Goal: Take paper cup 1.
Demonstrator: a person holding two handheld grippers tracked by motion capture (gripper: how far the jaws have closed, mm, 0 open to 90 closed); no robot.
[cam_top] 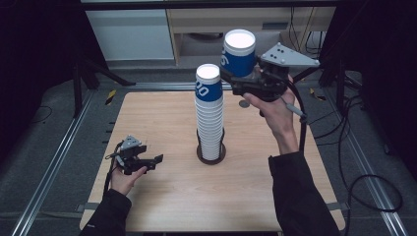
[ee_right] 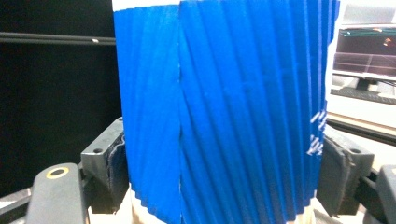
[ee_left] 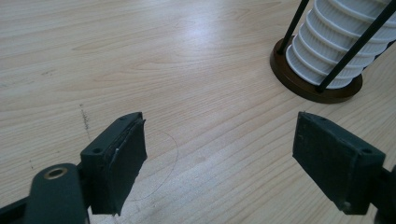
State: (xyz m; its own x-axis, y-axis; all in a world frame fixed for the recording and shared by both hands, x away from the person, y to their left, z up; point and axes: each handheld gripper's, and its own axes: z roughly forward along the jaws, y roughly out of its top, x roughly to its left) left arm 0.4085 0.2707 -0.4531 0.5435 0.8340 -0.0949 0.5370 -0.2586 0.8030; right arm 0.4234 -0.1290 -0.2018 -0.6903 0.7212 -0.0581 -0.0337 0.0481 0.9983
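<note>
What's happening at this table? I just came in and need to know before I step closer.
A person is working with a handheld gripper in each hand. The right gripper is shut on a blue paper cup, held in the air up and to the right of a tall stack of cups standing in a round holder on the wooden table. The left gripper is open and empty, low over the table left of the stack.

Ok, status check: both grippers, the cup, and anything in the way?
Right gripper shut on blue cup, held upright in the air beside cup stack. Left gripper open, low over table. Nothing blocking.
</note>
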